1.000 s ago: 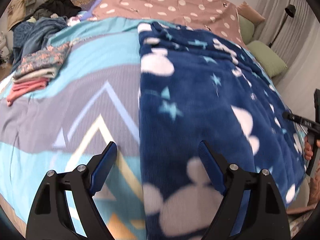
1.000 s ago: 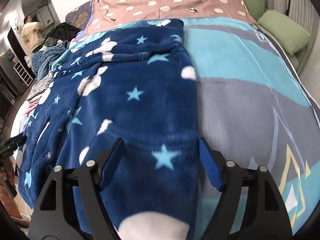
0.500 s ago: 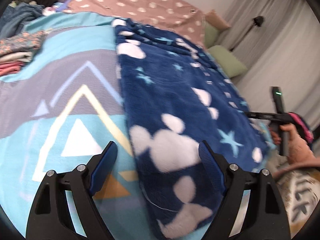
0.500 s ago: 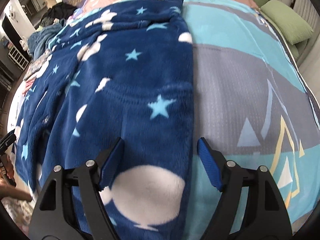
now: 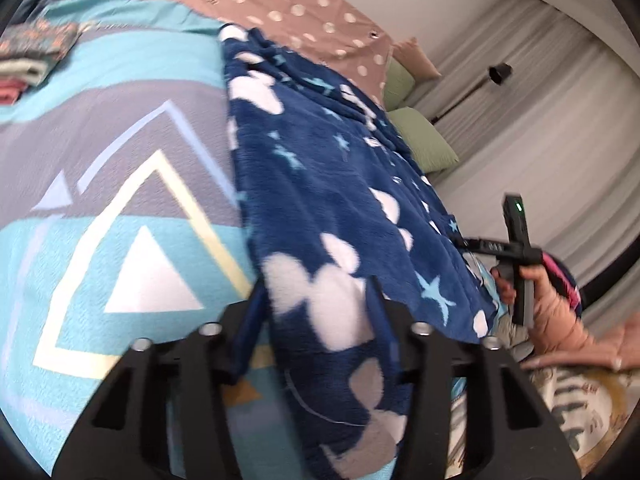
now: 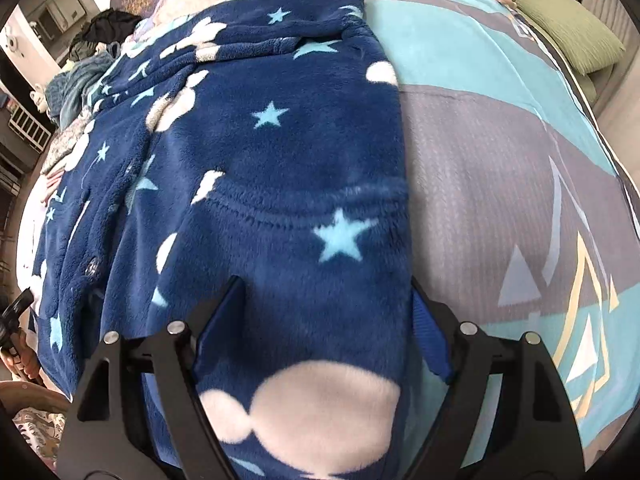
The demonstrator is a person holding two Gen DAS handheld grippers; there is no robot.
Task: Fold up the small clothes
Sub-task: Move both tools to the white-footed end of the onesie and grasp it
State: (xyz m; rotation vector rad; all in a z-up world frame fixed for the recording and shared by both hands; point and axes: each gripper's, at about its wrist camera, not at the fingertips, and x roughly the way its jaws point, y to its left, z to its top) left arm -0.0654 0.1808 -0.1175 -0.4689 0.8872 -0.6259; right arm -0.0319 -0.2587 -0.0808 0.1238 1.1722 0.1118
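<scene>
The left gripper (image 5: pixel 316 300) has just been closing over the fleece (image 5: pixel 328 200) edge, while the right gripper (image 6: pixel 326 308) straddles it wide.

A big bedspread (image 5: pixel 120 128) in light blue and grey with triangle shapes covers the bed. At the far end lies a brown sheet with white dots (image 5: pixel 280 4). Two soft green pillows (image 5: pixel 424 144) sit by the pale curtains (image 5: pixel 560 120), near a black floor lamp (image 5: pixel 498 74). A small stack of folded clothes (image 5: pixel 32 56) rests on the far left.
</scene>
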